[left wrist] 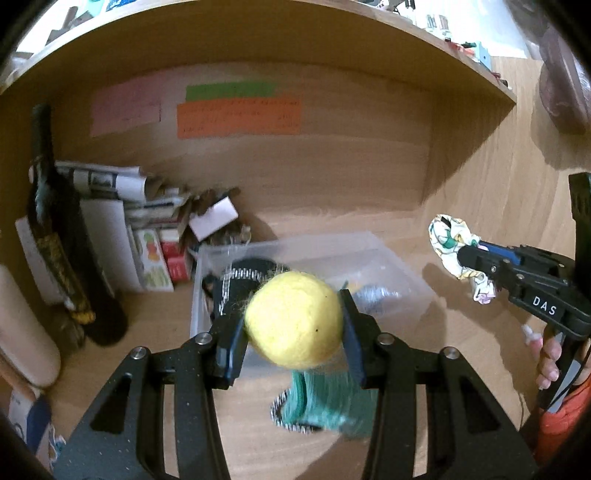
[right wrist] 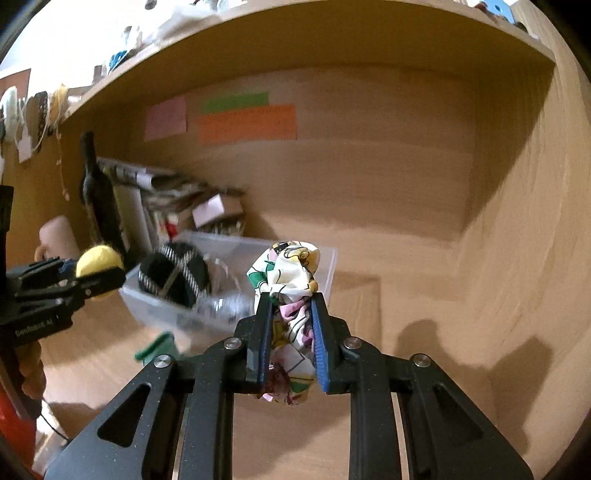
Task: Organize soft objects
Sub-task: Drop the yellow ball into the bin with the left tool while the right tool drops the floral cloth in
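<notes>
My left gripper [left wrist: 293, 325] is shut on a yellow felt ball [left wrist: 293, 319] and holds it above the near edge of a clear plastic bin [left wrist: 391, 266]. The ball and left gripper also show in the right wrist view [right wrist: 99, 267]. My right gripper [right wrist: 291, 314] is shut on a crumpled patterned cloth [right wrist: 290, 273], in the air to the right of the bin [right wrist: 325, 266]. It shows in the left wrist view [left wrist: 458, 254] too. A black striped soft item [right wrist: 173, 273] lies in the bin. A green cloth [left wrist: 328, 402] lies on the desk below the ball.
A dark bottle [left wrist: 62, 236], stacked papers and small boxes [left wrist: 147, 229] stand at the back left. Coloured notes [left wrist: 236, 110] are stuck on the wooden back wall. A shelf [left wrist: 332, 22] runs overhead. A side wall [right wrist: 535, 221] closes the right.
</notes>
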`<state>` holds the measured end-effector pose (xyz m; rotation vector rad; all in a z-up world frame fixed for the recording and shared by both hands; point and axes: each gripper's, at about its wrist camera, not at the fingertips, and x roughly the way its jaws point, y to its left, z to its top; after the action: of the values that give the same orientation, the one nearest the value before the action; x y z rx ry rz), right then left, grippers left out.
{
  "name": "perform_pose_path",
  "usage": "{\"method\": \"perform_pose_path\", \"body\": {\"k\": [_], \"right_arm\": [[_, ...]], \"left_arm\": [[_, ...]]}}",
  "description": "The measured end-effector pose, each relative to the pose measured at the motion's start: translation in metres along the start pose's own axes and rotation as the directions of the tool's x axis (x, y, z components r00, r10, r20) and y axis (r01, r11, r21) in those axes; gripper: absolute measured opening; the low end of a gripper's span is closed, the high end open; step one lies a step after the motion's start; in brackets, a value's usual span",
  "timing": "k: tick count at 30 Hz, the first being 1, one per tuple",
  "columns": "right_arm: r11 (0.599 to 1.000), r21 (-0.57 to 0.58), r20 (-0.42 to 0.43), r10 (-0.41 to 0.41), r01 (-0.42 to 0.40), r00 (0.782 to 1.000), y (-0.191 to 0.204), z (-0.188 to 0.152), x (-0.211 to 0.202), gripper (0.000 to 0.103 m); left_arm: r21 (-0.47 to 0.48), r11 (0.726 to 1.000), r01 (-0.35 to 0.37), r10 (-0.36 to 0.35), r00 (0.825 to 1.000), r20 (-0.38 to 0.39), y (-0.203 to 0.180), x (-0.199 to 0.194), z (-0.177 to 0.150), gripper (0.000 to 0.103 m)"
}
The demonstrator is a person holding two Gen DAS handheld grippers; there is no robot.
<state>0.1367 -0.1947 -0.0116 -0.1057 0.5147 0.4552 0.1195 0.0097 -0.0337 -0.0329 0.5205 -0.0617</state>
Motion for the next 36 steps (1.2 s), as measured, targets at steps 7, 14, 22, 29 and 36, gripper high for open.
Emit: {"method": "perform_pose_path", "body": {"k": [7,14,22,29,36], "right_arm": [[1.000,0.006,-0.018,0.002,-0.002,1.000,0.000,0.015,0.027,0.018],[1.000,0.008,-0.104,0.003,-0.002,0.995,-0.003,0.012,0.065,0.018],[1.000,-0.012,-0.209,0.008,-0.011,0.978,0.001,-0.002,0.099,0.018],[0.999,-0.030,-0.235,0.010,-0.018,0.972,0.004,-0.006,0.104,0.021],[0.999,-0.043,-0.222,-0.014,0.004,0.975,0.004,-0.002,0.102,0.042]], "left_arm": [[-0.018,1.000,0.024,-0.025,0.998,-0.052,0.003,0.035,0.013,0.045],[-0.023,0.999,0.028,-0.031,0.989,-0.147,0.001,0.070,0.007,0.045],[-0.023,0.999,0.029,-0.034,0.974,-0.223,0.002,0.098,-0.001,0.045],[-0.033,0.999,0.034,-0.041,0.965,-0.260,0.003,0.109,-0.006,0.045],[-0.025,0.999,0.023,-0.029,0.968,-0.249,0.002,0.106,-0.006,0.056]]}}
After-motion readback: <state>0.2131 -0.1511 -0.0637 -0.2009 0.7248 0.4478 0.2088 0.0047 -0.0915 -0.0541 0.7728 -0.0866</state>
